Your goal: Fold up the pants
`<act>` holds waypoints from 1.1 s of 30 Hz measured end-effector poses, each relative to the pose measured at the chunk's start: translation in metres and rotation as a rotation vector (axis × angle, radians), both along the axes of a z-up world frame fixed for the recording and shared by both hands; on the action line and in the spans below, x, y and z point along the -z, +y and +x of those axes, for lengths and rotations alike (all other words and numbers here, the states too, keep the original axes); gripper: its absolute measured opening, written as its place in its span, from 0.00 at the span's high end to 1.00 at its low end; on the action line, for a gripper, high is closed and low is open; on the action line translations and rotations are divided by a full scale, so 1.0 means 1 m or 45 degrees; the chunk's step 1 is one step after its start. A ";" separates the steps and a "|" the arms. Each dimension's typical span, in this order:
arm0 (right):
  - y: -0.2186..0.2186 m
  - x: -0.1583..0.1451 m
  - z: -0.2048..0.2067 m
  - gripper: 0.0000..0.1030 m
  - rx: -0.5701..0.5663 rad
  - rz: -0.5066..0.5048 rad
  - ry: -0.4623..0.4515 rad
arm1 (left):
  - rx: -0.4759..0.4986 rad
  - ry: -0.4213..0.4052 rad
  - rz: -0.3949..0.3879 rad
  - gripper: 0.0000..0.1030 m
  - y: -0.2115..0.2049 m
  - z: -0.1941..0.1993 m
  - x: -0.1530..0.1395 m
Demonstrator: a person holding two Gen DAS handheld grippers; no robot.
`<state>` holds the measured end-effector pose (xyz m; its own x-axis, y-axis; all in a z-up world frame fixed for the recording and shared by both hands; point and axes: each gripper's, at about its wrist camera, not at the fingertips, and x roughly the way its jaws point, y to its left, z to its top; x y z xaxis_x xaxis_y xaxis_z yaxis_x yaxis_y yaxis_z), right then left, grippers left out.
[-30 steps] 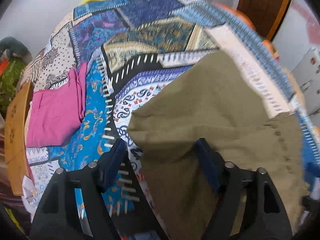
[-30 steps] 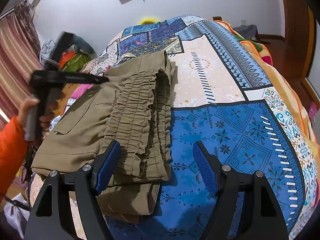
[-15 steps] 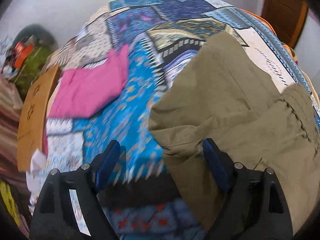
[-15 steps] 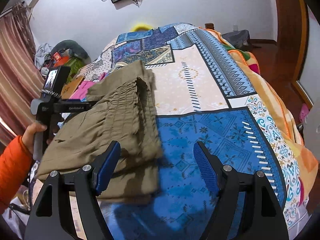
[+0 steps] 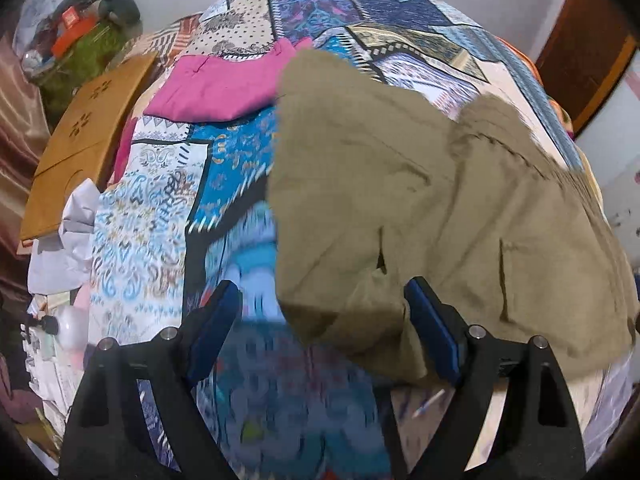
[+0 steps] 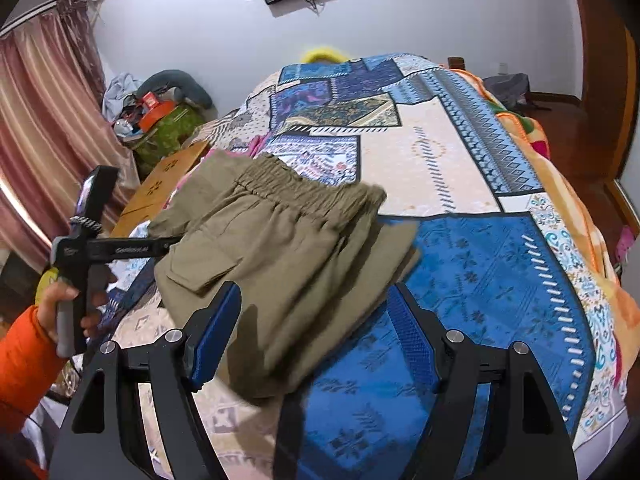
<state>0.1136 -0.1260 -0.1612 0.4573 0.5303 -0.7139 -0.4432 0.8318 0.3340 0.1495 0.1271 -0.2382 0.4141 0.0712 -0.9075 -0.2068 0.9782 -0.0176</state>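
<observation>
1. On the patchwork bedspread (image 6: 460,168), near its left edge, the olive cargo pants (image 6: 280,248) lie folded into a small stack.
2. A second ago the gathered waistband (image 6: 304,190) ran away from the right camera; now it lies across the stack.
3. The left gripper (image 5: 320,316) has slid sideways: earlier its blue pads stood over the pants, and now only the corner of the pants lies between them.
4. Its jaws stand wide apart and hold nothing.
5. The right gripper (image 6: 316,328) has lifted a little; its jaws are also apart, empty, above the near edge of the pants.
6. A pink cloth (image 5: 224,88) lies beyond the pants.
</observation>
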 end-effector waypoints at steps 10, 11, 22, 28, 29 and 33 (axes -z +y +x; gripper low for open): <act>0.007 0.034 0.001 0.47 -0.072 -0.085 0.038 | 0.098 -0.055 -0.103 0.16 -0.001 -0.039 -0.009; 0.006 0.034 0.004 0.49 -0.065 -0.090 0.035 | 0.109 -0.063 -0.106 0.16 0.000 -0.042 -0.010; 0.011 0.031 0.010 0.52 -0.108 -0.174 0.006 | 0.122 -0.063 -0.063 0.17 0.019 -0.069 -0.011; 0.009 0.030 0.011 0.52 -0.096 -0.146 0.035 | 0.128 -0.049 0.040 0.25 0.021 -0.080 -0.018; 0.008 0.029 0.012 0.52 -0.095 -0.143 0.040 | 0.120 -0.050 0.067 0.27 0.025 -0.080 -0.022; 0.004 0.014 0.017 0.51 -0.075 -0.095 0.024 | 0.051 -0.137 -0.010 0.27 0.052 -0.075 -0.044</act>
